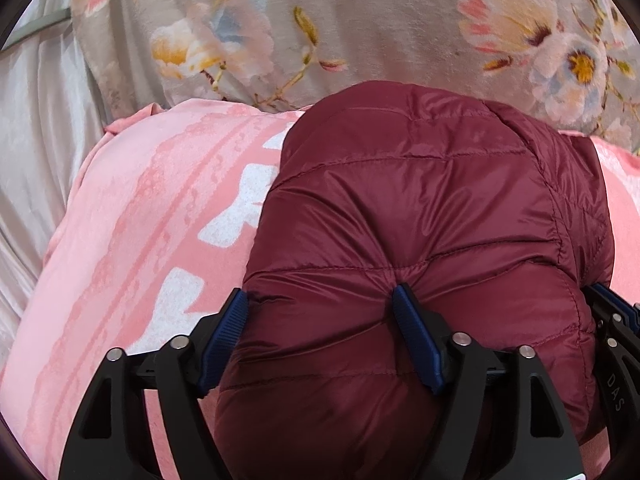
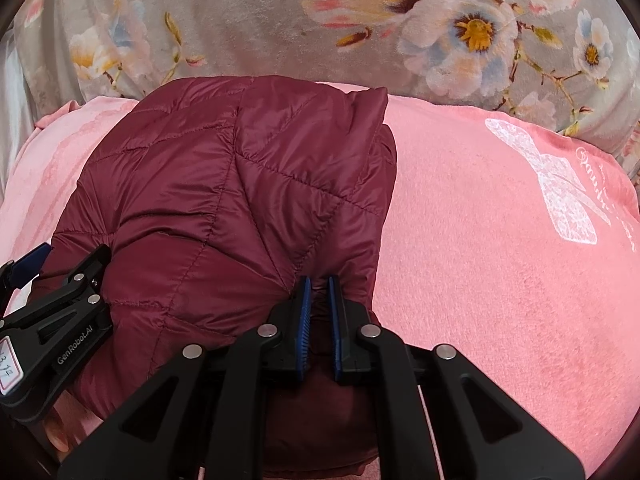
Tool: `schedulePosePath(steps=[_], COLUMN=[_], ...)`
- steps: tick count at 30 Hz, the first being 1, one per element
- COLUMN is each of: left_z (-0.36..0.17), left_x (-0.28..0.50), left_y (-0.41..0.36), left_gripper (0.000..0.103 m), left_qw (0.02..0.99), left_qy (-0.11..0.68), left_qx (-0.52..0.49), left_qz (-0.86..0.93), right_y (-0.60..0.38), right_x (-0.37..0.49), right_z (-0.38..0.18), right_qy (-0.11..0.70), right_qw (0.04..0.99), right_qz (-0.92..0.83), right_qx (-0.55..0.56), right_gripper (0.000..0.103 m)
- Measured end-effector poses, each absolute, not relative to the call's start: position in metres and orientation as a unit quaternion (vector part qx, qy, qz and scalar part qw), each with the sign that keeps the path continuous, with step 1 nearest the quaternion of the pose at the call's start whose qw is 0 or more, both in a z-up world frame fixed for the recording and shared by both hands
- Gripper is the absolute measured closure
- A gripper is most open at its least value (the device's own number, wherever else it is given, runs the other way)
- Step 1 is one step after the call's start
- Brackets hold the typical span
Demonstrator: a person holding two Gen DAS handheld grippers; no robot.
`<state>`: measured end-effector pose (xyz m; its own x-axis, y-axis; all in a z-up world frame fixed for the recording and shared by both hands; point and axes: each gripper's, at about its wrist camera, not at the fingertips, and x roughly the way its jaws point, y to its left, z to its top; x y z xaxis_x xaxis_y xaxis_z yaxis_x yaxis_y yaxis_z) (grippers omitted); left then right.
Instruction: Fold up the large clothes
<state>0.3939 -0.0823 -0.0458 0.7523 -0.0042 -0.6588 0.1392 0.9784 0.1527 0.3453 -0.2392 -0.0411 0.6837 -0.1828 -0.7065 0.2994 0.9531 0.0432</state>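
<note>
The dark red quilted puffer jacket (image 1: 432,216) lay bunched in a thick folded bundle on a pink plush blanket (image 2: 500,280) printed with a white lace-like bow, with a grey floral blanket (image 1: 360,20) behind it. The left gripper (image 1: 320,320) stood with its jaws wide, straddling the near edge of the bundle; one blue pad (image 1: 416,336) dented the padding while the other sat at the bundle's side, so it read as a loose straddle more than a firm clamp. The right gripper (image 2: 319,304) had its jaws narrow, pinching a small gather of the shiny fabric at the near right corner. To do this fold well, it seemed wise to keep both corners level, press the air out of the padding before letting go, and lay the edges square, since slippery down fabric likely springs open again. On the side of the left gripper as seen from the right wrist, white lettering read "GenRobot.AI", beside a small label with handwritten figures too cropped to read. The right gripper's flank showed "DAS". Script beside the bow was too small to make out.
</note>
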Motion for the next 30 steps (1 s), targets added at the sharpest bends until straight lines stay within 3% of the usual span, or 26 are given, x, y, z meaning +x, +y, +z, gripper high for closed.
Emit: schedulePosePath(steps=[2,3,4,5,7,11,15,30], left_z=[-0.045,-0.043,-0.041,-0.038,-0.034,-0.033,-0.039,-0.047], left_x=[0.393,0.391,0.387,0.378,0.358,0.299,0.252,0.158], left_y=[-0.075,-0.071,-0.066,-0.060,-0.050,-0.040,-0.044,-0.022], left_gripper=[0.022,0.022,0.021,0.021,0.016,0.016,0.015,0.015], left_qw=[0.933,0.935,0.938,0.941,0.943,0.946,0.936,0.930], left_qy=[0.349,0.346,0.340,0.333,0.327,0.316,0.337,0.355], left_qx=[0.077,0.065,0.055,0.046,0.034,0.037,0.066,0.075], left_qz=[-0.041,-0.041,-0.039,-0.036,-0.045,-0.067,-0.080,-0.059], right_y=[-0.241,-0.242,-0.242,-0.240,-0.231,-0.211,-0.204,-0.184], right_x=[0.339,0.332,0.321,0.311,0.277,0.219,0.171,0.091], right_z=[-0.037,-0.032,-0.027,-0.023,-0.017,-0.020,-0.018,-0.028], right_qy=[0.359,0.347,0.337,0.329,0.314,0.321,0.314,0.354], right_qw=[0.920,0.924,0.926,0.929,0.935,0.934,0.937,0.919], right_qz=[-0.133,-0.134,-0.140,-0.140,-0.138,-0.149,-0.134,-0.158], right_qx=[0.085,0.089,0.092,0.093,0.087,0.046,0.073,0.076], right_gripper=[0.087,0.074,0.048,0.039,0.035,0.032,0.008,0.005])
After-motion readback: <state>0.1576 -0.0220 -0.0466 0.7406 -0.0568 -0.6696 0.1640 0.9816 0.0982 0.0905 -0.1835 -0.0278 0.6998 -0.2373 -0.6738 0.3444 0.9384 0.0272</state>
